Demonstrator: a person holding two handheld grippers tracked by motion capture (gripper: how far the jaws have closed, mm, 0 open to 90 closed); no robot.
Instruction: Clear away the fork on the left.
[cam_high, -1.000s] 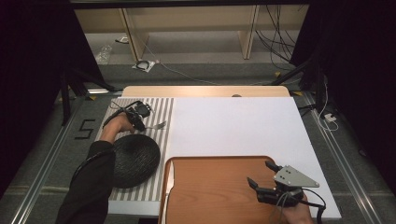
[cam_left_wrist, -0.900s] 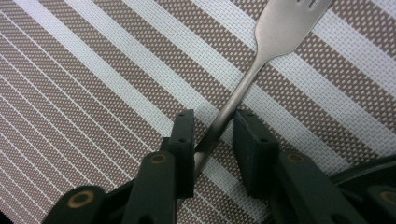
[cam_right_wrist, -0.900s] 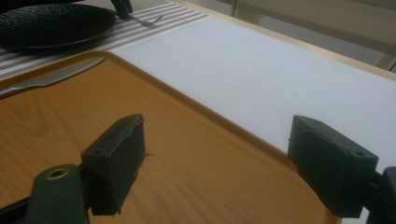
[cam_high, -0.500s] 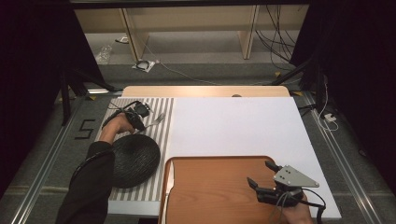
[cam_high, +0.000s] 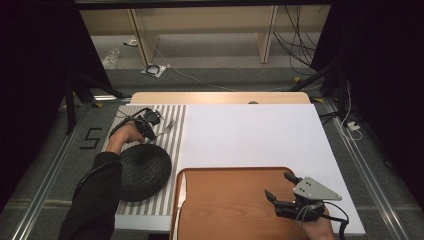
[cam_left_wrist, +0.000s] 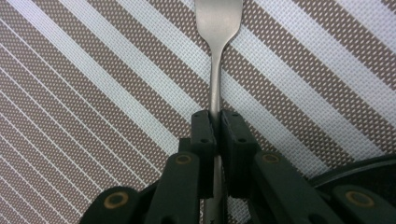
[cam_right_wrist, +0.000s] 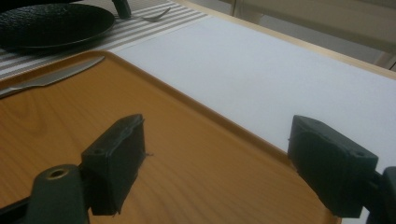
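the left gripper (cam_left_wrist: 215, 123) has its jaws pressed onto the handle of a fork (cam_left_wrist: 215, 56), which lies on the striped placemat (cam_high: 175, 130) just beyond the black plate (cam_high: 142, 172) — tines pointing away from the hand (toward the white sheet (cam_high: 250, 135)). the right gripper (cam_right_wrist: 215, 158) hovers over the wooden tray (cam_high: 225, 200), jaws spread wide and holding nothing. a knife (cam_right_wrist: 46, 77) lies along the tray's left edge.
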